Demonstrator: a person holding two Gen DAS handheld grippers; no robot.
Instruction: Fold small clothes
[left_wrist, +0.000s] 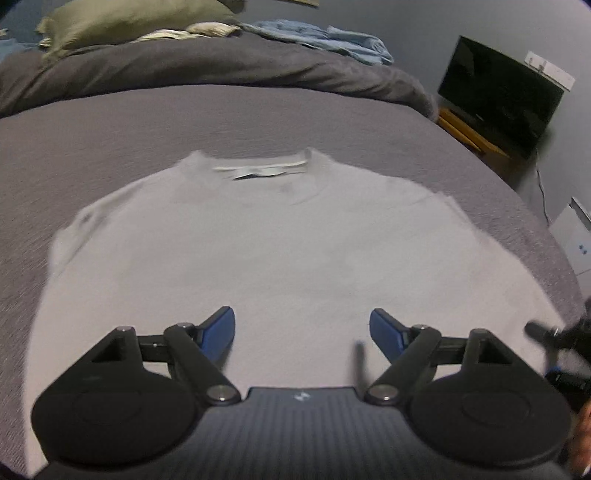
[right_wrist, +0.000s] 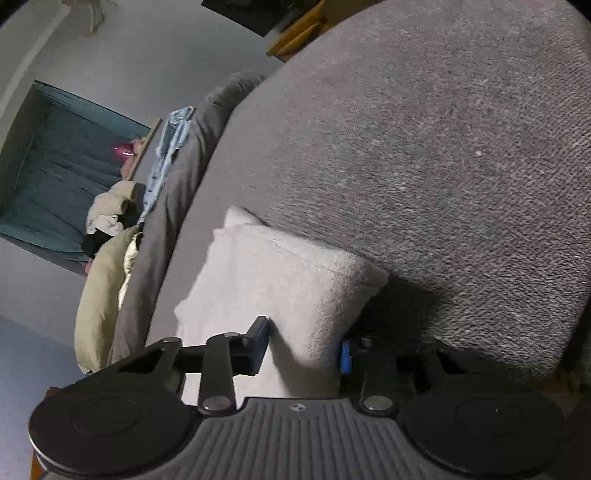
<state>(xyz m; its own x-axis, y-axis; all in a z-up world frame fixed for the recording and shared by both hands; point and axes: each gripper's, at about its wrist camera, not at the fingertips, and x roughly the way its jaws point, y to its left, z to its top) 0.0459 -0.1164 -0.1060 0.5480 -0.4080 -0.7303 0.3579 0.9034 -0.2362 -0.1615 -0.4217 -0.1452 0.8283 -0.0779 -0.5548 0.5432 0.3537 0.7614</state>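
Observation:
A pale grey T-shirt (left_wrist: 277, 240) lies flat on the grey bed cover (left_wrist: 110, 147), with its collar and label at the far side. My left gripper (left_wrist: 302, 328) hovers over the shirt's near part, open wide, nothing between its blue pads (left_wrist: 221, 332). In the right wrist view a corner of the T-shirt (right_wrist: 277, 277) humps up between the jaws of my right gripper (right_wrist: 304, 347). Those jaws stand partly closed around the cloth, and the right pad (right_wrist: 345, 356) is in shadow. At the right edge of the left wrist view the right gripper (left_wrist: 550, 332) shows as a dark blur.
A rumpled dark duvet (left_wrist: 221, 62), an olive pillow (left_wrist: 122, 18) and blue clothes (left_wrist: 325, 37) lie at the bed's far end. A dark screen (left_wrist: 498, 96) on a wooden stand sits beyond the bed's right edge. Grey bed cover (right_wrist: 443, 147) spreads past the shirt corner.

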